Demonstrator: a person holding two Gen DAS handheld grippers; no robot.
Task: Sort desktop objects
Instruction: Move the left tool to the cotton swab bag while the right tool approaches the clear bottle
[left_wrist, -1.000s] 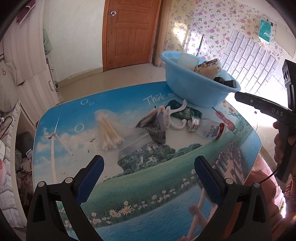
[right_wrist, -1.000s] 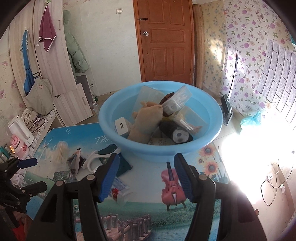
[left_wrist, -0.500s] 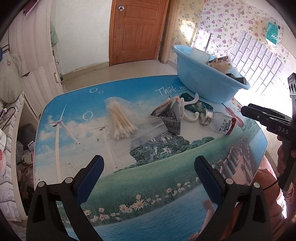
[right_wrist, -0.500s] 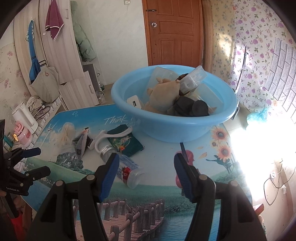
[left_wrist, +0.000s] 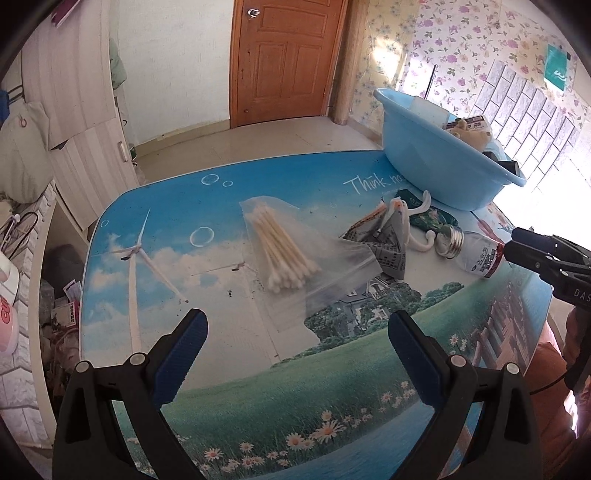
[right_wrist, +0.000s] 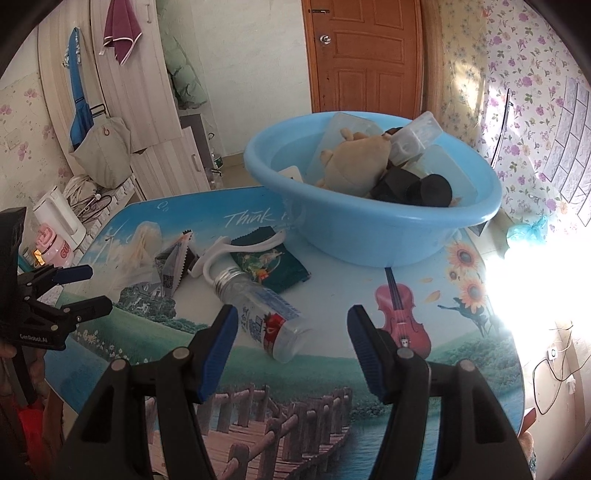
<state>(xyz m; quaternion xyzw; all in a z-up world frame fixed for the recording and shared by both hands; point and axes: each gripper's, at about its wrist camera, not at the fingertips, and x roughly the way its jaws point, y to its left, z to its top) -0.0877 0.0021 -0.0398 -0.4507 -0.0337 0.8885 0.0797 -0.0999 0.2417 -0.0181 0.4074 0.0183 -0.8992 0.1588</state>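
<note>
A clear bag of cotton swabs (left_wrist: 284, 251) lies mid-table, just beyond my open left gripper (left_wrist: 297, 332), which has nothing between its fingers. Further right are a foil packet (left_wrist: 388, 240), a white hook (left_wrist: 417, 225), a green packet (left_wrist: 432, 218) and a clear bottle (left_wrist: 476, 251) on its side. My right gripper (right_wrist: 291, 321) hovers open over the bottle (right_wrist: 258, 306), whose base shows between the pads, untouched. Behind stands a blue basin (right_wrist: 369, 236) holding a plush toy (right_wrist: 354, 166), boxes and dark items. Each gripper shows in the other view: the right gripper (left_wrist: 513, 243) and the left gripper (right_wrist: 94, 290).
The table (left_wrist: 147, 206) bears a printed landscape and has rounded edges, with floor beyond its far side. A white kettle (right_wrist: 55, 218) and a pink item stand off the left edge. The wooden door (right_wrist: 365, 55) and white cabinets are behind. The person's orange sleeve (left_wrist: 554, 369) is at the near right.
Both grippers sank toward the table. In the right wrist view the basin slid up and away and the bottle came between the fingers. In the left wrist view the swab bag moved to centre.
</note>
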